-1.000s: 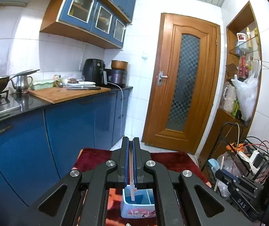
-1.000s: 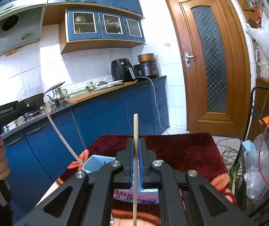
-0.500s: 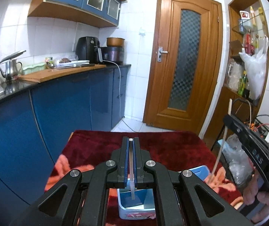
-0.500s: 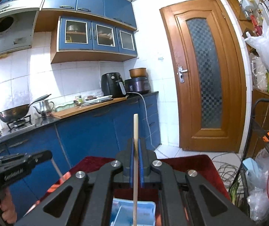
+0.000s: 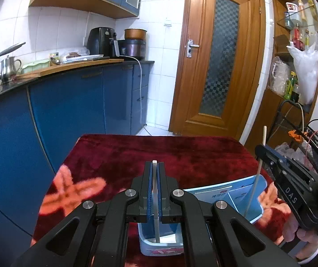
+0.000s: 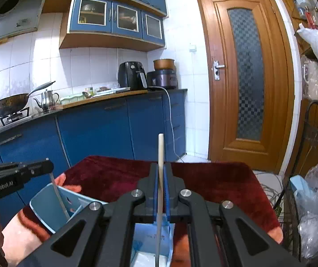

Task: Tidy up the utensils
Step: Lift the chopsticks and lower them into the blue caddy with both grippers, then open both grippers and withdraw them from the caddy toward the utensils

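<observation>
A light blue divided utensil box stands on a table with a dark red flowered cloth. My left gripper is shut on a white stick-like utensil whose lower end reaches down into the box's near compartment. My right gripper is shut on a pale wooden chopstick held upright over the box, its lower end inside it. In the left wrist view the right gripper and its chopstick show at the right, over the box. In the right wrist view the left gripper shows at the left.
Blue kitchen cabinets with a counter, kettle and air fryer run along the left. A wooden door is behind the table. A black wire rack with cables and bags stands at the right.
Both grippers have lowered toward the box. The left view has tilted down and the box has come nearer. Both utensil tips now reach into its compartments.
</observation>
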`<state>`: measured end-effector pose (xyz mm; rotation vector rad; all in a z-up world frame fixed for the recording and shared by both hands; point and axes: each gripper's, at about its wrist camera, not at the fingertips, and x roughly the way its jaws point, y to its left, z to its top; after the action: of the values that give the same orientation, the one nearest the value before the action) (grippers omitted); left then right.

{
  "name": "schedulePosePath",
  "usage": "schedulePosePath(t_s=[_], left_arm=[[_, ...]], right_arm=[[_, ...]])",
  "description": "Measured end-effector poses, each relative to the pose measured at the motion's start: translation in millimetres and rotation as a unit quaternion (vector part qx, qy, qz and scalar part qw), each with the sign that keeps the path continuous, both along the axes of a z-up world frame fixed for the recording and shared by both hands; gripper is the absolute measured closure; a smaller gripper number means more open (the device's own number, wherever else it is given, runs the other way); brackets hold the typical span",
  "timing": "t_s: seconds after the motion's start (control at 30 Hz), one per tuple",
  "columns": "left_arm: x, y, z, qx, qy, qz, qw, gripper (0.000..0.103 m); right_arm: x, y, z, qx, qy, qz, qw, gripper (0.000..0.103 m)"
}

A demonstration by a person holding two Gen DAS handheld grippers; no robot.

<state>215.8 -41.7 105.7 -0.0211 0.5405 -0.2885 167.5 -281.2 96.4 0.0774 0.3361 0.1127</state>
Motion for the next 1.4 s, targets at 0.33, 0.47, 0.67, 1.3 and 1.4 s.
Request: schedulePosePath(t_s=[0.33,0.47,0.67,1.3,1.4], left_arm=[[1,6,-9,-0.027,0.027,0.012,0.9992,0.062],[-4,3,-8,-0.017,0.023,0.005,0.9996,0.061],[-16,3,0,-0.004,0.017,-0.004,0.9998,0.059],[-87,14,24,0.040,0.033,-0.024,0.9984,0.059],[-98,18,22,0.046,0.042,-0.026,0.9977,0.059]], right_arm=[[1,-11,-12,0.049,0.038,0.021,0.998,0.069],[-1,-12,-13,0.067,0.041,0.031,0.996,0.067],[-9,-10,-6,0.075,0.041,0.040,0.996,0.066],[-76,-8,16,0.066,0.100,0.044,0.992,0.065],[-88,-6,15,0.061,0.112,0.045,0.991,0.065]])
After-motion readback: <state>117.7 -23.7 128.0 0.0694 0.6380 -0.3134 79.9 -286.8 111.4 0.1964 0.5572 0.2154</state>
